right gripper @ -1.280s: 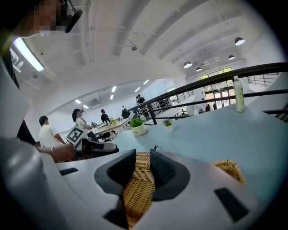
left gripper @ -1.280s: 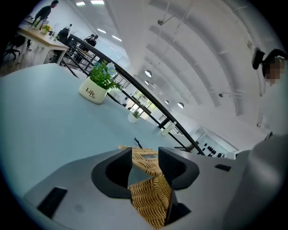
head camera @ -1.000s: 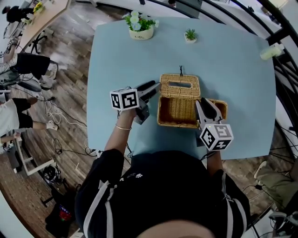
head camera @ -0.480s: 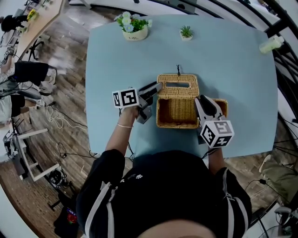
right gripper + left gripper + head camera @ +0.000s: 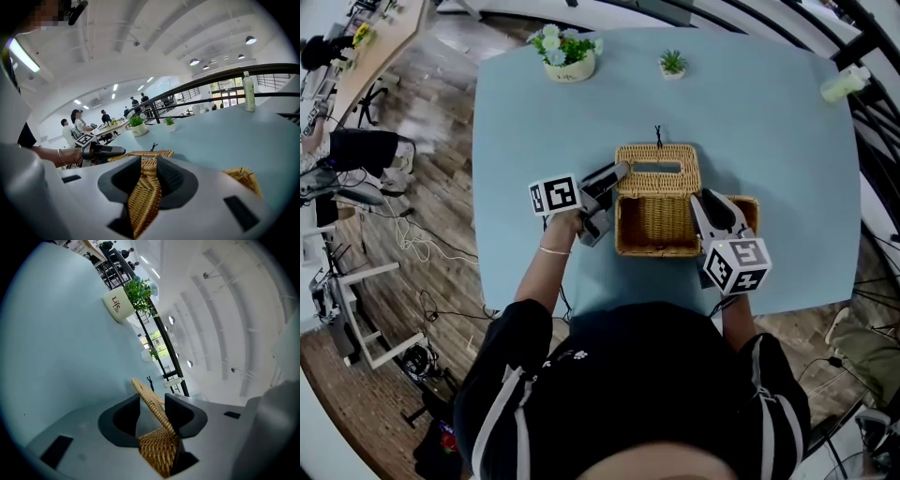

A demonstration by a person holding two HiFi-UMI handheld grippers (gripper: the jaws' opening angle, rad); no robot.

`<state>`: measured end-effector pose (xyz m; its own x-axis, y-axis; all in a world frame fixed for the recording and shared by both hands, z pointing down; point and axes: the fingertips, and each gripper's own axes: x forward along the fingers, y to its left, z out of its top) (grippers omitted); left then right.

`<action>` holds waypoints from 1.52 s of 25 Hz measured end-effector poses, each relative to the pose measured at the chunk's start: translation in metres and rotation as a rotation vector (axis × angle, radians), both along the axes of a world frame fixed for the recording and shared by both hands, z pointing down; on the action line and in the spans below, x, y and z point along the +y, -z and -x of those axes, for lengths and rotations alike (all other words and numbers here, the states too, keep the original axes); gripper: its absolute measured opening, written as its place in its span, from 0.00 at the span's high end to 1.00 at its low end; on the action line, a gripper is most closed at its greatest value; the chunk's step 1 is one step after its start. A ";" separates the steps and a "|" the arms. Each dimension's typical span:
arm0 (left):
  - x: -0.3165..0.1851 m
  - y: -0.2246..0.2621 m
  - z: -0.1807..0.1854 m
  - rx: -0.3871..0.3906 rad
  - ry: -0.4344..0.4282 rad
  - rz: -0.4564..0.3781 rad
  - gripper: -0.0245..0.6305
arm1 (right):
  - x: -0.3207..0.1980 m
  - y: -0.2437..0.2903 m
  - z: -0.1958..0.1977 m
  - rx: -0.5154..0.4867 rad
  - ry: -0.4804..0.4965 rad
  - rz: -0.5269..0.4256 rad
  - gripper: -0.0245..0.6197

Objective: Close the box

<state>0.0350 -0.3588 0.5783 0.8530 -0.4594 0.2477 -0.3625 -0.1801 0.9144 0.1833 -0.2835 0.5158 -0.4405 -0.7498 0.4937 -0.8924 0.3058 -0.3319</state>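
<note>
An open wicker box [image 5: 654,223] stands mid-table, its slotted lid [image 5: 657,169] folded back on the far side. My left gripper [image 5: 617,174] is at the box's left wall. In the left gripper view the wicker rim [image 5: 151,401] runs slantwise between the jaws with a gap on the left side. The left gripper [image 5: 152,403] is open, and its jaws have just been closing a little. My right gripper [image 5: 702,201] is shut on the box's right wall, and wicker [image 5: 146,192] fills the space between its jaws [image 5: 148,162].
A second wicker piece [image 5: 742,210] lies against the box's right side. A white flower pot [image 5: 565,58], a small plant [image 5: 672,64] and a bottle [image 5: 843,86] stand along the blue table's [image 5: 534,122] far edge. A railing and people at desks lie beyond it.
The left gripper has rolled, so the wicker rim now crosses its jaws at a slant. It also shifted slightly at the box's left wall. The right gripper and the box have not moved.
</note>
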 end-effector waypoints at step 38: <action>0.021 0.084 0.006 -0.084 -0.004 -0.498 0.77 | -0.010 0.074 -0.021 0.037 -0.071 -0.317 0.82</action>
